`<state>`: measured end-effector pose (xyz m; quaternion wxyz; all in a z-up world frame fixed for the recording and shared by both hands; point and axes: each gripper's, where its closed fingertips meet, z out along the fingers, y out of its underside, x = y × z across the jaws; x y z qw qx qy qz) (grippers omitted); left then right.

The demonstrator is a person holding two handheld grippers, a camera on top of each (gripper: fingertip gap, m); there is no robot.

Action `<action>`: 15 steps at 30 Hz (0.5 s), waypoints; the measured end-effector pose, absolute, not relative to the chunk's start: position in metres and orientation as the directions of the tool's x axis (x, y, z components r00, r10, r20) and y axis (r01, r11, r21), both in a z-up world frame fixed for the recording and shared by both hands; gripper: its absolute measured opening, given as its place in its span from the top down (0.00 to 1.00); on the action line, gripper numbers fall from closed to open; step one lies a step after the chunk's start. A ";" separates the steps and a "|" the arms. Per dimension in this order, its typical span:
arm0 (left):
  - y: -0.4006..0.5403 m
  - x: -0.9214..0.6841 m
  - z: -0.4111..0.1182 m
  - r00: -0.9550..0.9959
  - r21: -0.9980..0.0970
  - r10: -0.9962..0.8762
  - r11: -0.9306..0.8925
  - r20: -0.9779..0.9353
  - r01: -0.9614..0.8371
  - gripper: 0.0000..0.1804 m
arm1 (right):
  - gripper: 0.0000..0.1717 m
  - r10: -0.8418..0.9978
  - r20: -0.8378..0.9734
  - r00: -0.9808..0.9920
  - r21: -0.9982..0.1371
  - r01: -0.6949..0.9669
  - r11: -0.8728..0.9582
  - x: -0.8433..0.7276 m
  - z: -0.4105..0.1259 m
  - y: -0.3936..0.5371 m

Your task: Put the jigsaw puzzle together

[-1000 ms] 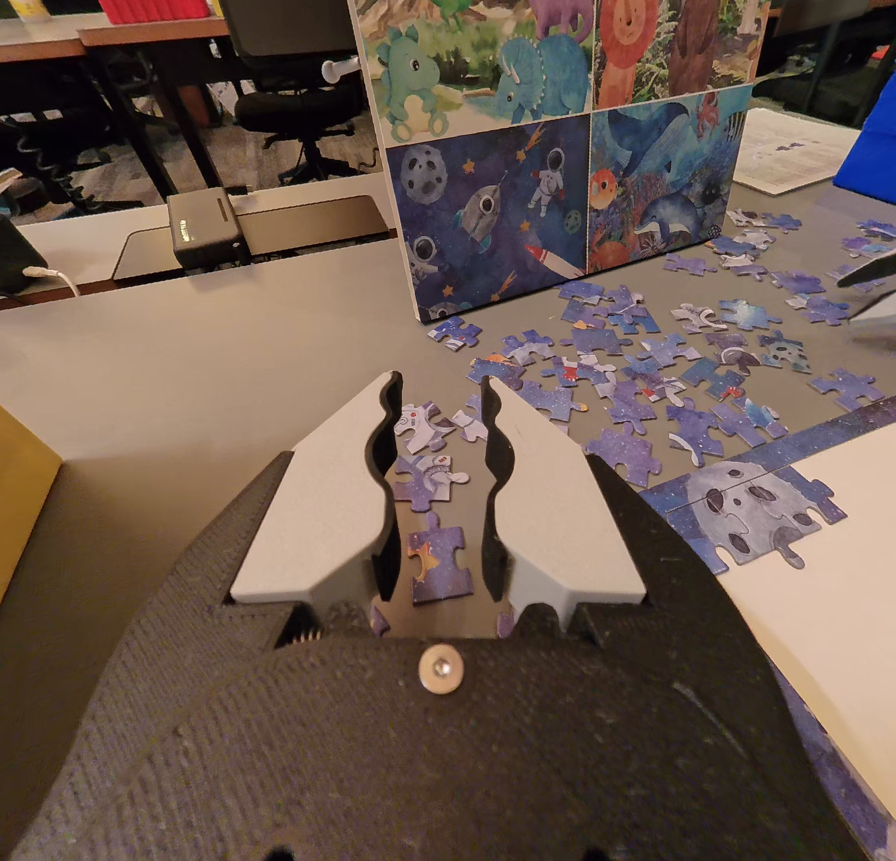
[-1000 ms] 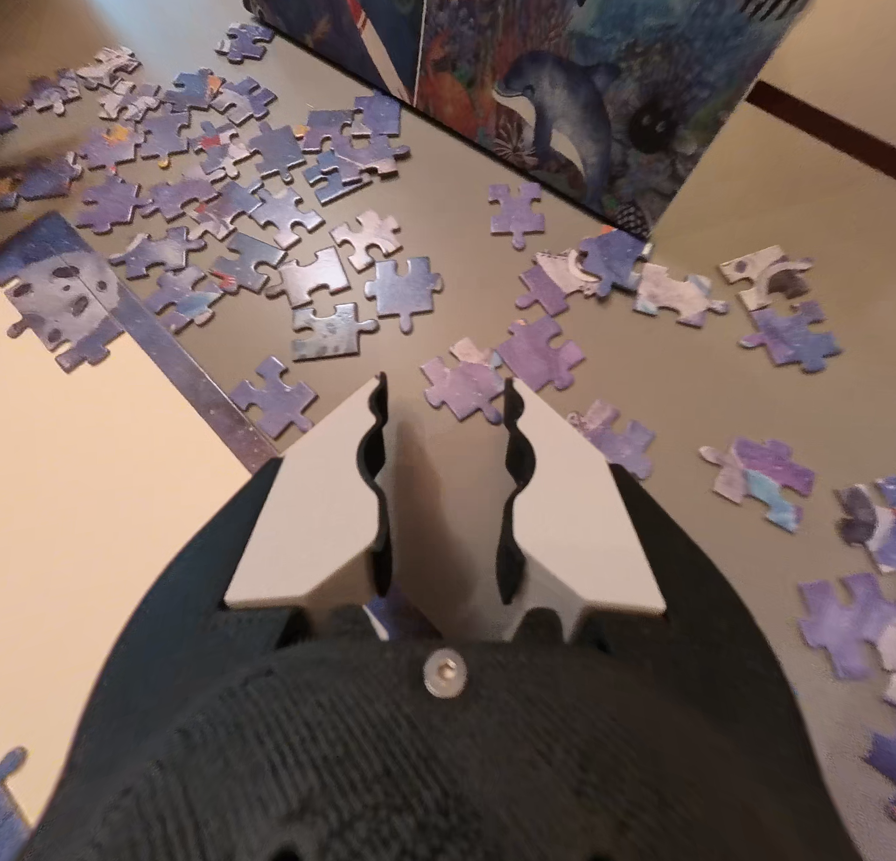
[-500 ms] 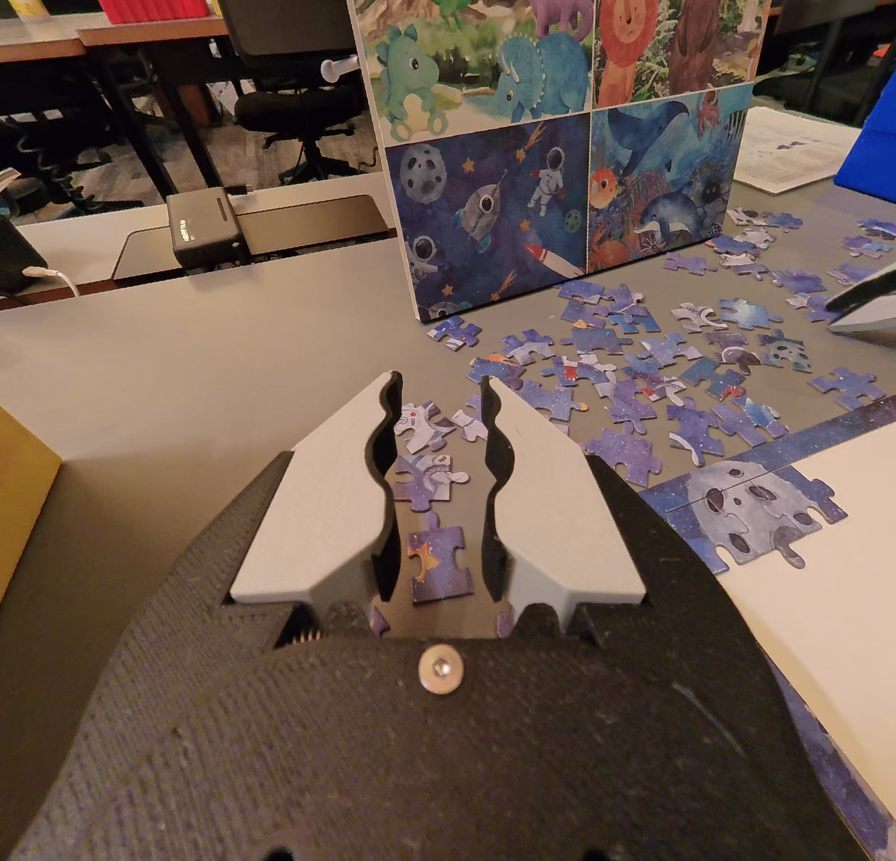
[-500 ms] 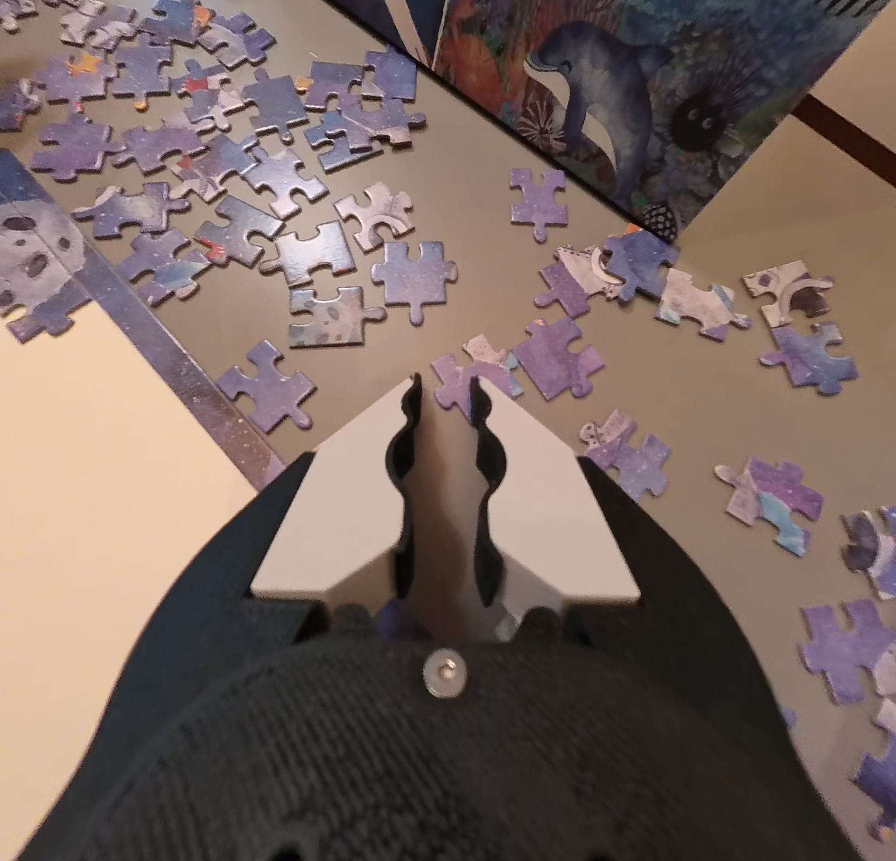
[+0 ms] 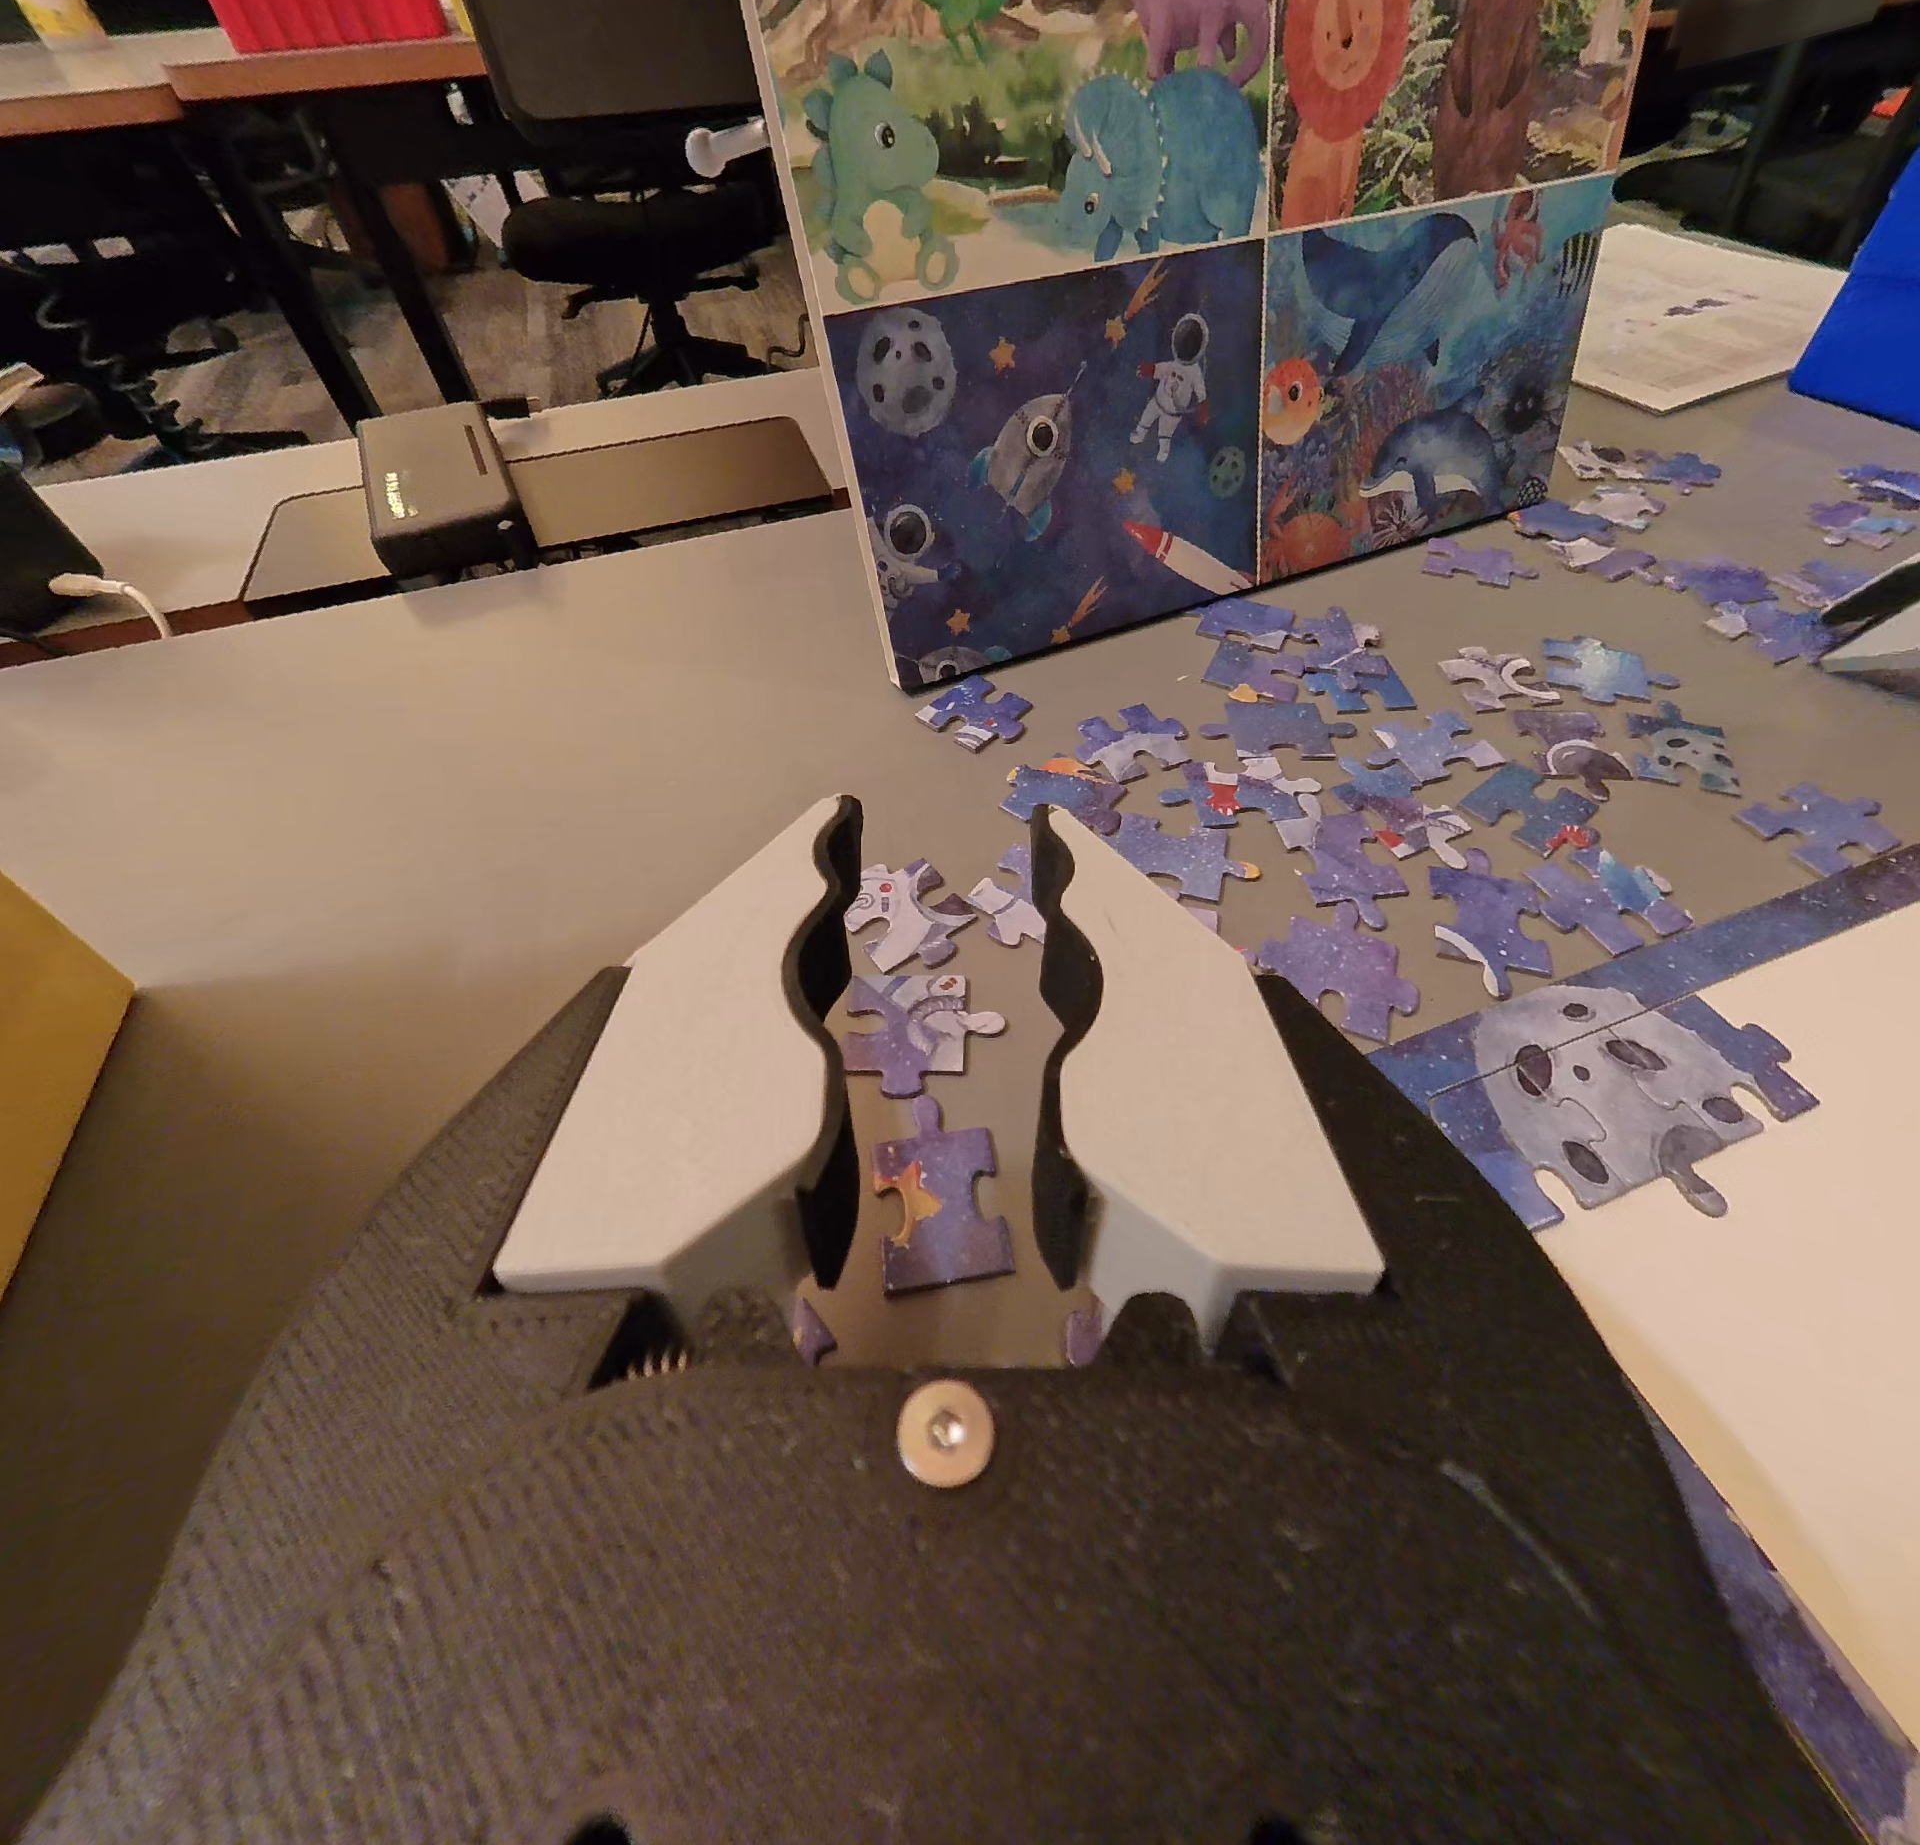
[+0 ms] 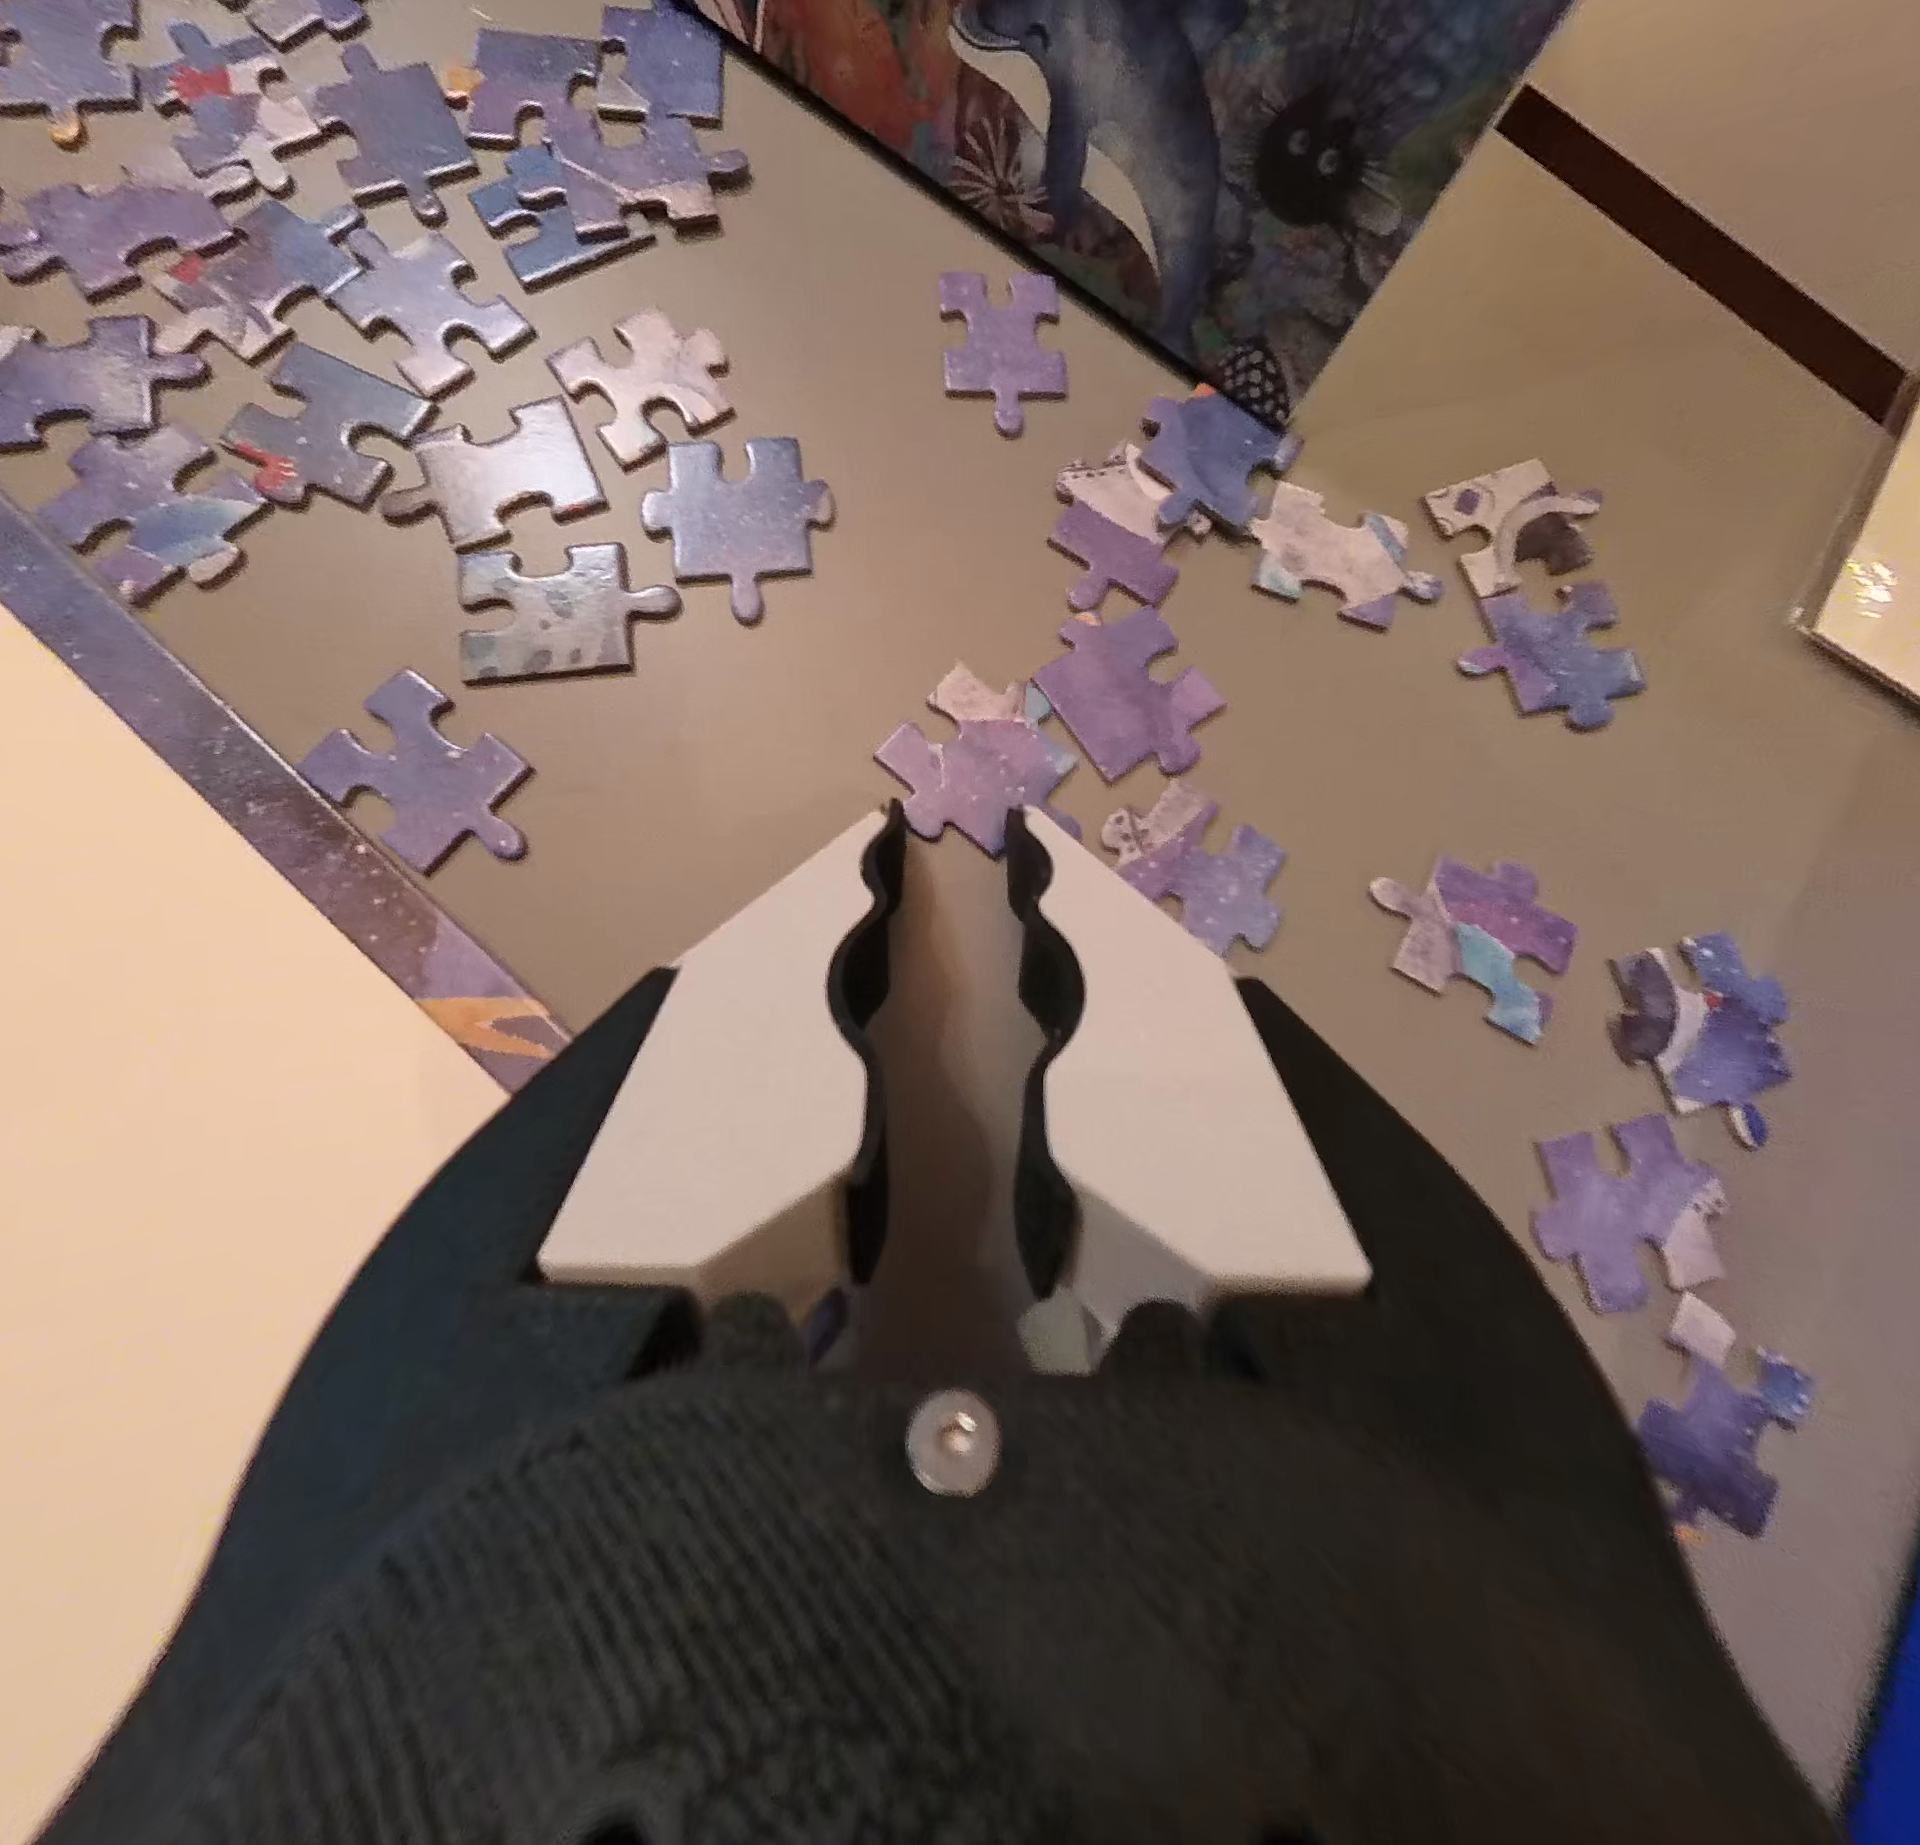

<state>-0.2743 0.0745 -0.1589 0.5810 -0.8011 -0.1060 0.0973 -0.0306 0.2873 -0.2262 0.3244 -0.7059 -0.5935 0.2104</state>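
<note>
While the left hand-held gripper (image 5: 945,819) hangs released over the grey counter (image 5: 416,808), its jaws stand apart with nothing in them; a dark blue piece with an orange star (image 5: 940,1213) and a piece with part of an astronaut (image 5: 904,1032) lie flat on the counter below the gap, untouched by the pads. The right hand-held gripper (image 6: 956,819) is clenched narrow at its tips on a purple puzzle piece (image 6: 977,772), whose near edge sits between the two black pads and appears pinched by them. That piece lies among the loose pieces on the counter, just beside a plainer purple piece (image 6: 1127,694) and near the corner of the upright puzzle box (image 6: 1195,133). The box carries four painted scenes (dinosaurs, a lion and bear, space, sea life) and no lettering that can be made out. To the left of the right gripper lies a cream puzzle board (image 6: 156,1068) with a starry blue border, on which a joined moon section (image 5: 1600,1089) sits at the corner. A printed sheet (image 5: 1704,320) lies behind the box, its text too small to read. A small black device (image 5: 436,486) with a faint lit strip stands on the next desk.
</note>
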 end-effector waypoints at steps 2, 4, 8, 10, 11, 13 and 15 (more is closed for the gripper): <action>0.074 -0.274 -0.159 0.959 -0.951 0.283 -0.303 -0.034 0.056 0.83 | 0.89 0.972 0.095 0.214 -0.710 0.699 -0.085 -0.029 -0.225 0.290; 0.075 -0.274 -0.159 0.959 -0.951 0.283 -0.305 -0.035 0.055 0.83 | 0.88 0.970 0.096 0.222 -0.716 0.693 -0.087 -0.028 -0.223 0.292; 0.075 -0.274 -0.159 0.959 -0.951 0.283 -0.305 -0.037 0.053 0.83 | 0.83 0.968 0.094 0.233 -0.728 0.679 -0.093 -0.028 -0.221 0.294; 0.075 -0.274 -0.159 0.959 -0.951 0.283 -0.305 -0.036 0.054 0.83 | 0.82 0.969 0.084 0.234 -0.730 0.676 -0.100 -0.029 -0.222 0.294; 0.074 -0.274 -0.159 0.959 -0.951 0.282 -0.305 -0.036 0.054 0.83 | 0.80 0.970 0.074 0.233 -0.731 0.674 -0.106 -0.029 -0.223 0.293; 0.075 -0.274 -0.159 0.959 -0.951 0.282 -0.305 -0.037 0.053 0.83 | 0.79 0.972 0.049 0.231 -0.733 0.669 -0.122 -0.031 -0.225 0.291; 0.075 -0.274 -0.159 0.959 -0.951 0.282 -0.306 -0.037 0.053 0.83 | 0.78 0.972 0.033 0.232 -0.732 0.668 -0.135 -0.031 -0.227 0.291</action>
